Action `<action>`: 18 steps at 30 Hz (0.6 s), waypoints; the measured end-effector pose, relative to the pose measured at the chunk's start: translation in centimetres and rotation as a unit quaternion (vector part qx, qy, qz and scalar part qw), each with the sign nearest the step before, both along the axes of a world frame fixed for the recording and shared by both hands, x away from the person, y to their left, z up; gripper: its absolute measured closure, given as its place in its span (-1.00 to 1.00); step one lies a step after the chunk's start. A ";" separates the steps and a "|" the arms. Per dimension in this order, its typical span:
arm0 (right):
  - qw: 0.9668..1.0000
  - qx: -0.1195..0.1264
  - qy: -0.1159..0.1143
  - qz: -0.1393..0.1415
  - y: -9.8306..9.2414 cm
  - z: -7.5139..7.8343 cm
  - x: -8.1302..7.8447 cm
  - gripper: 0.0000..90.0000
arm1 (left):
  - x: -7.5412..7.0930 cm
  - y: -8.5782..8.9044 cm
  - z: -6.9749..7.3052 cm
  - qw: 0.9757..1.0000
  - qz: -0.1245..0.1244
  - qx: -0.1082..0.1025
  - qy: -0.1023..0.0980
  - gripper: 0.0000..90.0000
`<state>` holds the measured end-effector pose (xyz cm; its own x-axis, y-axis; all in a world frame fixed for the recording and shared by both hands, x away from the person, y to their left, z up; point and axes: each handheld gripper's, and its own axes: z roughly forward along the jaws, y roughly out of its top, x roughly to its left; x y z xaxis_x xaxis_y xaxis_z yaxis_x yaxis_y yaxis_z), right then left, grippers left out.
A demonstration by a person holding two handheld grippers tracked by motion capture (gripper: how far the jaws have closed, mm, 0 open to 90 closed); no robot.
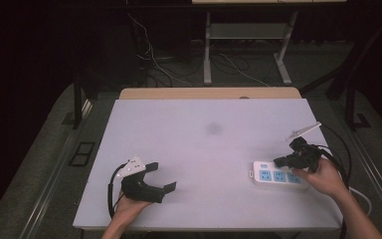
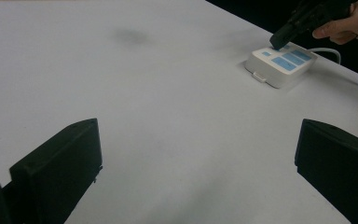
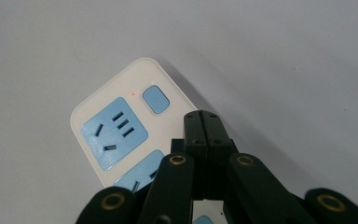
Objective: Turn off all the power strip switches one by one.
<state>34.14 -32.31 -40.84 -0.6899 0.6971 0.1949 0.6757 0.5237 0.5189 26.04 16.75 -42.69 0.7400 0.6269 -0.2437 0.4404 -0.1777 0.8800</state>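
Observation:
A white power strip (image 1: 278,176) with blue sockets lies at the table's right front, its cable running off to the right. In the right gripper view its blue switch button (image 3: 155,98) and a small red light show beside the first socket (image 3: 113,132). My right gripper (image 1: 280,161) is shut with nothing between its jaws, its tips (image 3: 203,116) hovering just over the strip's switch end (image 2: 266,54). My left gripper (image 1: 161,176) rests near the front left, jaws wide open and empty, pointing toward the strip (image 2: 282,63).
The white table (image 1: 199,144) has a faint dark smudge (image 1: 213,128) near its middle. A wooden edge runs along the far side. Cables and metal stand legs sit on the floor behind the table.

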 end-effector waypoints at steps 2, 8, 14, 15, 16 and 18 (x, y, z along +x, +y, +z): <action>1.000 0.003 -0.004 -0.001 -0.1 -0.1 -0.1 1.00 | 0.0 0.0 0.0 1.000 0.000 -0.001 0.000 -1.00; 1.000 0.009 -0.022 -0.005 -0.2 -0.3 -0.6 1.00 | 0.0 -0.1 0.0 1.000 -0.002 0.000 0.000 -1.00; 1.000 0.018 -0.023 -0.006 -0.3 -0.4 -0.7 1.00 | 0.0 -0.1 0.0 1.000 -0.002 0.001 0.000 -1.00; 1.000 0.018 -0.023 -0.008 -0.3 -0.5 -0.8 1.00 | 0.0 -0.1 0.0 1.000 -0.002 0.001 0.000 -1.00; 1.000 0.019 -0.022 -0.009 -0.3 -0.5 -0.8 1.00 | 0.0 -0.1 0.0 1.000 -0.002 0.001 0.000 -1.00; 1.000 0.018 -0.023 -0.009 -0.3 -0.5 -0.8 1.00 | 0.0 -0.1 0.0 1.000 -0.001 0.000 0.000 -1.00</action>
